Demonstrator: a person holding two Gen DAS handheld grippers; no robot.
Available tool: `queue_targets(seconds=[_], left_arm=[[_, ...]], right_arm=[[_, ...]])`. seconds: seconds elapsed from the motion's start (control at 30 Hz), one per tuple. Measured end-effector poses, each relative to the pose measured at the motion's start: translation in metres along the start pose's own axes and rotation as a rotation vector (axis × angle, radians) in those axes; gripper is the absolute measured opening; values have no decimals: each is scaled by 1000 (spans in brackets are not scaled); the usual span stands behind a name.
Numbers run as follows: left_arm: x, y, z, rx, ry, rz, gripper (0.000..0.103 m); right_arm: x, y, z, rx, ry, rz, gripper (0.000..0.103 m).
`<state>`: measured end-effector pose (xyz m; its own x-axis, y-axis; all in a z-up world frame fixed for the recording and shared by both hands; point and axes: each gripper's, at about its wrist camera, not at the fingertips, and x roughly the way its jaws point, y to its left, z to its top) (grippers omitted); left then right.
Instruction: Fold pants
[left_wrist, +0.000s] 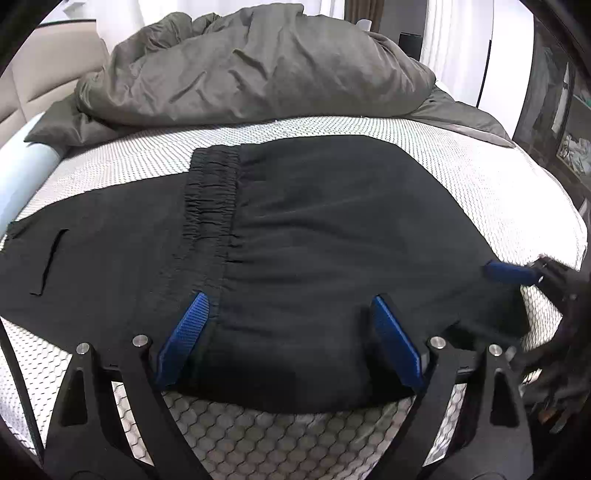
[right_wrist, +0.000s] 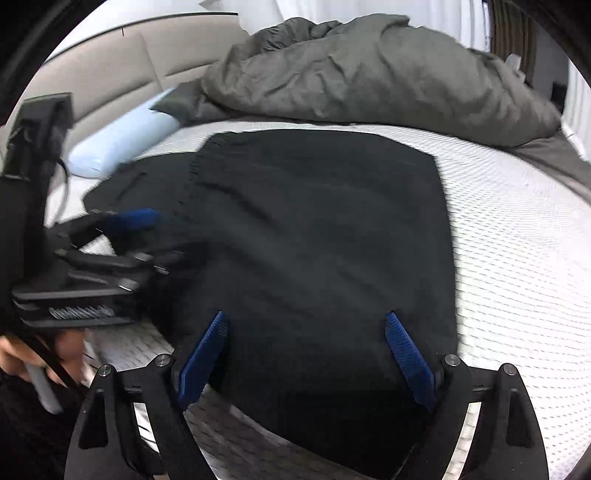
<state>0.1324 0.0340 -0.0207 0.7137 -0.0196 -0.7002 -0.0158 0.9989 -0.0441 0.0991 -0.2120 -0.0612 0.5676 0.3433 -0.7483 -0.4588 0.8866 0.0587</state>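
Pants (left_wrist: 295, 240) folded on white mattress (left_wrist: 461, 177); grey duvet (left_wrist: 258, 66) behind; both grippers spread, empty.

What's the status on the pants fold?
Left gripper and right gripper both open, nothing clamped. Black pants folded over, flat on the mattress. Grey duvet heaped behind, clear of the pants.

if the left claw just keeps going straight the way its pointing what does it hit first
Most likely the black pants. The left claw is open, angled down at the folded cloth lying on the mattress, near the elastic waistband. Nothing else shows in between, though depth is hard to judge in this view.
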Motion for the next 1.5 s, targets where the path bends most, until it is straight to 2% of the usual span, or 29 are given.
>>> queue_targets(seconds=[0.07, 0.13, 0.23, 0.3, 0.37, 0.43, 0.5, 0.53, 0.57, 0.6, 0.7, 0.8, 0.87, 0.93, 0.97, 1.0, 1.1, 1.17, 1.27, 1.37, 1.5], left_arm=[[-8, 1, -3, -2, -12, 16, 89], [-17, 5, -4, -9, -31, 36, 89], [-30, 17, -3, -46, -73, 69, 89], [-35, 25, 2, -80, -111, 66, 89], [-30, 26, 10, -80, -118, 53, 89], [-13, 17, 20, -10, -82, 75, 89], [4, 8, 24, 82, -48, 131, 89], [13, 9, 22, 110, -15, 149, 90], [21, 13, 21, 104, 17, 127, 90], [26, 21, 18, 66, 53, 88, 92], [27, 40, 17, -13, 84, 11, 95], [17, 55, 14, -46, 71, 40, 95], [4, 64, 14, -94, 37, 51, 95], [-8, 68, 21, -138, -7, 38, 95], [-11, 65, 27, -145, -28, 19, 95], [-13, 62, 32, -140, -38, 6, 95], [2, 39, 58, -53, -38, 3, 95], [26, 26, 70, 12, 8, 43, 95], [61, 25, 64, 54, 111, 90, 95], [74, 41, 57, -1, 157, 19, 96], [75, 53, 58, -26, 164, -2, 100]], right_arm=[[-7, -11, -10, 12, 0, -58, 89], [-14, -22, -18, 36, -5, -77, 89], [-27, -32, -22, 74, -59, -52, 89], [-36, -29, -17, 59, -107, -38, 89], [-33, -14, -4, 19, -114, -7, 76], [-15, 5, 11, -39, -46, 40, 45], [3, 17, 22, -61, 0, 75, 39], [14, 22, 25, -74, 29, 75, 39], [19, 23, 25, -82, 41, 60, 39], [23, 22, 24, -86, 50, 46, 39], [17, 9, 21, -64, 52, 37, 39], [5, -13, 15, -40, 39, -22, 39], [-4, -29, 14, 6, 23, 4, 40], [-12, -39, 19, 36, -10, 30, 56], [-14, -41, 25, 42, -29, 26, 61], [-14, -40, 31, 38, -39, 23, 67], [1, -29, 58, -7, -43, 39, 70], [18, -22, 71, -11, -19, 63, 71], [46, -16, 72, -42, 65, 94, 71], [61, -15, 60, -137, 105, 1, 71], [54, -44, 60, -91, 97, -67, 71]])
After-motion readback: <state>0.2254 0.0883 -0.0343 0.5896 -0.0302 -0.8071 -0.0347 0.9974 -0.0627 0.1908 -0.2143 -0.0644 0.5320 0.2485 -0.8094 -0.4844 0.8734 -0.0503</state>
